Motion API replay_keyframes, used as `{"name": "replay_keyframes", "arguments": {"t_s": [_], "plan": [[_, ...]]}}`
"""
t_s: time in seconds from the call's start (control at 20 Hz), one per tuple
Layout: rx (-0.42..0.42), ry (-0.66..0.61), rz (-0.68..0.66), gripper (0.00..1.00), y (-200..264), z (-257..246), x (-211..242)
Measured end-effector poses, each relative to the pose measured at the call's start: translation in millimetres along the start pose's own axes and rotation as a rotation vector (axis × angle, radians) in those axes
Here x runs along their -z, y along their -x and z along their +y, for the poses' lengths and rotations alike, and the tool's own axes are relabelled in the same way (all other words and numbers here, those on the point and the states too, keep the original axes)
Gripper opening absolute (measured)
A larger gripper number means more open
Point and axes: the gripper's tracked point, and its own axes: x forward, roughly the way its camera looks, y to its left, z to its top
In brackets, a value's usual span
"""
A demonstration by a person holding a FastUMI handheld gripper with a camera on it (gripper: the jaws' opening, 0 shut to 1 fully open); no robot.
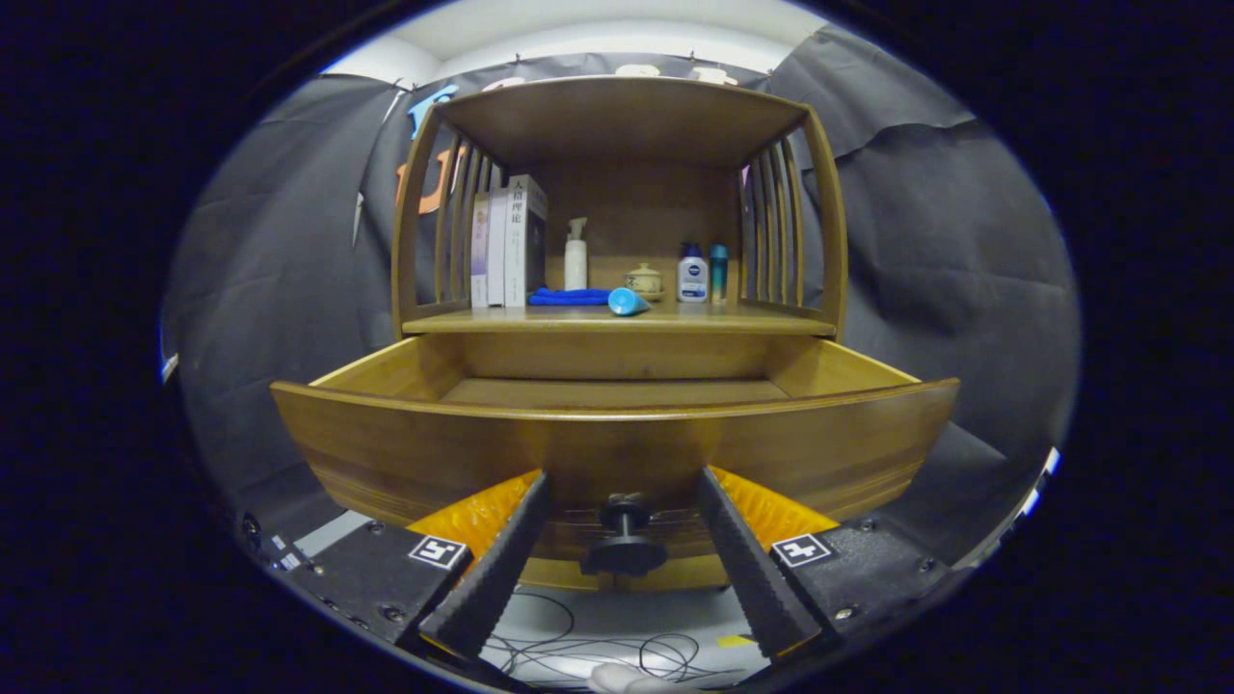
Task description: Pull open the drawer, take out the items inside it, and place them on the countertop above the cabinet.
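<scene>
The wooden drawer (405,453) of the cabinet stands pulled out toward me, and the part of its inside that I see is bare wood. Its dark round knob (624,540) sits between my fingers, with a gap on each side. My gripper (622,492) is open and close to the drawer front. On the countertop (771,323) above the drawer lie a blue cloth (569,297) and a blue tube (628,303) lying on its side. What lies in the drawer's near part is hidden behind its front panel.
On the countertop also stand books (511,241), a white spray bottle (576,255), a small lidded jar (644,280) and two bottles (702,273). Slatted sides and a wooden top (617,111) enclose the shelf. Cables (598,655) lie on the floor below.
</scene>
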Motion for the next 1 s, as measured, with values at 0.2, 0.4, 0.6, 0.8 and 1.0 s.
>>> {"name": "replay_keyframes", "arguments": {"t_s": [0.2,0.4,0.6,0.8,1.0], "plan": [[0.004,0.001,0.003,1.0,-13,1,-4],[0.005,-0.004,0.0,1.0,-32,2,-15],[0.013,-0.004,0.008,1.0,-55,4,-24],[0.023,-0.004,-0.009,1.0,-74,6,-29],[0.027,-0.016,-0.041,1.0,-94,8,-35]]}}
